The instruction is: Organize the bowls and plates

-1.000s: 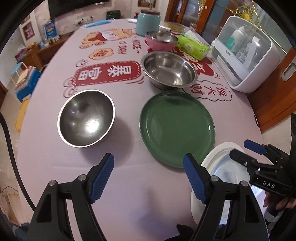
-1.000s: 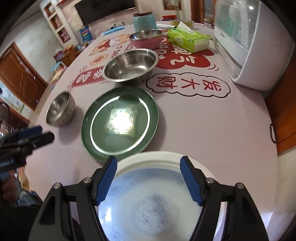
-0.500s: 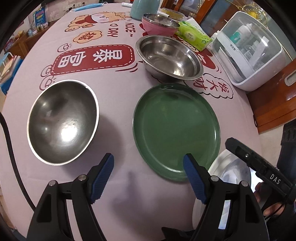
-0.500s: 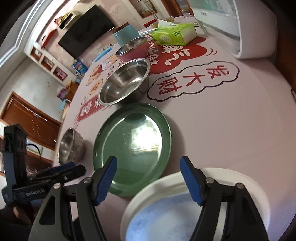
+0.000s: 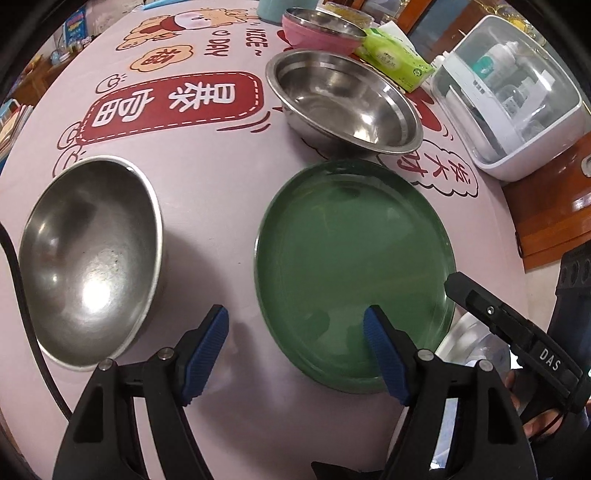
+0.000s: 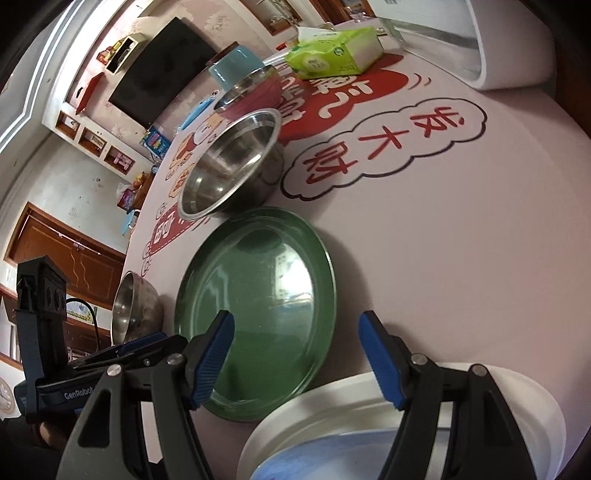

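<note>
my left gripper gapes over the green plate's rim; my right gripper is spread above the white plate.

Shiny steel bowl, glossy green plate, matt printed tablecloth, perhaps vinyl

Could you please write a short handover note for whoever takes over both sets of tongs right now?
Left tongs: open, empty, hovering over the tablecloth between the small round steel bowl and the round green plate, one fingertip over the plate's near rim.
Right tongs: open, empty, above the near edge of the green plate and the white round plate with a blue centre.
Farther back: wide steel bowl, then pink bowl with a steel lining.
Done: nothing stacked; each piece sits apart.
Left: gather plates together and nest the bowls; probably the green or white plate first.
</note>
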`<move>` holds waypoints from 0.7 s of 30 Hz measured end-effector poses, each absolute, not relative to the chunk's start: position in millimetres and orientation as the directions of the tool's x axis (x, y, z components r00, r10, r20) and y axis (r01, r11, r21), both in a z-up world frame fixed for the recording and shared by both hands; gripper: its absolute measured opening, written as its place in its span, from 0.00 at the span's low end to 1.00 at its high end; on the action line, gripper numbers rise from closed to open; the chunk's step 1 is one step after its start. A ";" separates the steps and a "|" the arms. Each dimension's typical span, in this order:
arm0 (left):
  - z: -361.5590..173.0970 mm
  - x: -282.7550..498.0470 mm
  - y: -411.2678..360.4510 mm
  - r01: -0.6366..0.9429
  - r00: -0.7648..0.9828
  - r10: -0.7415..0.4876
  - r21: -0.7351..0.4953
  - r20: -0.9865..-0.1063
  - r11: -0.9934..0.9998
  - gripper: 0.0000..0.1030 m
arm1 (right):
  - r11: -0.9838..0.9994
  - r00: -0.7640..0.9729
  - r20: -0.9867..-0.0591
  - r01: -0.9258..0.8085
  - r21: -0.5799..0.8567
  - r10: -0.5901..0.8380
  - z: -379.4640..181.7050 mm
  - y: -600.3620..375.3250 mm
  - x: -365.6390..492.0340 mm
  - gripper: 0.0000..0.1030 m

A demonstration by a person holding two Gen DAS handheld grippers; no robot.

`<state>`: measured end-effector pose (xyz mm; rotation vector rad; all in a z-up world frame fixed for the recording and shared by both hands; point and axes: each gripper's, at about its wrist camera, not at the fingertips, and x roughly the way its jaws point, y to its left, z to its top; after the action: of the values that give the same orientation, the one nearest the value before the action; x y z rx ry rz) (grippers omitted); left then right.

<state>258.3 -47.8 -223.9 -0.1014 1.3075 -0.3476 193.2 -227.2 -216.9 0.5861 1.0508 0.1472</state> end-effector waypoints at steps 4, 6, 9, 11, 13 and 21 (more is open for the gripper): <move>-226.0 261.6 -57.0 0.222 0.223 -0.309 -0.261 -0.924 0.940 0.65 | 0.841 0.509 -0.769 0.148 0.520 0.386 -217.9 -228.1 196.2 0.53; -229.4 263.8 -61.7 0.232 0.210 -0.322 -0.273 -0.923 0.934 0.63 | 0.842 0.515 -0.766 0.145 0.520 0.385 -219.1 -228.9 197.4 0.48; -234.3 266.0 -62.6 0.228 0.199 -0.317 -0.271 -0.927 0.935 0.57 | 0.841 0.520 -0.762 0.140 0.522 0.386 -220.5 -230.6 199.1 0.38; -236.9 268.2 -61.1 0.219 0.199 -0.317 -0.273 -0.927 0.937 0.55 | 0.840 0.516 -0.762 0.139 0.525 0.391 -222.3 -231.8 201.3 0.33; -237.1 268.8 -59.5 0.215 0.204 -0.319 -0.276 -0.925 0.937 0.54 | 0.842 0.511 -0.766 0.140 0.521 0.389 -224.2 -232.4 203.8 0.30; -237.1 269.1 -57.3 0.215 0.220 -0.315 -0.269 -0.923 0.939 0.51 | 0.839 0.504 -0.765 0.132 0.528 0.402 -228.3 -234.0 208.2 0.26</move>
<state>269.1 -57.3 -237.1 -0.0896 1.2991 -0.3667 208.2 -234.0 -228.3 0.5773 1.0451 0.1742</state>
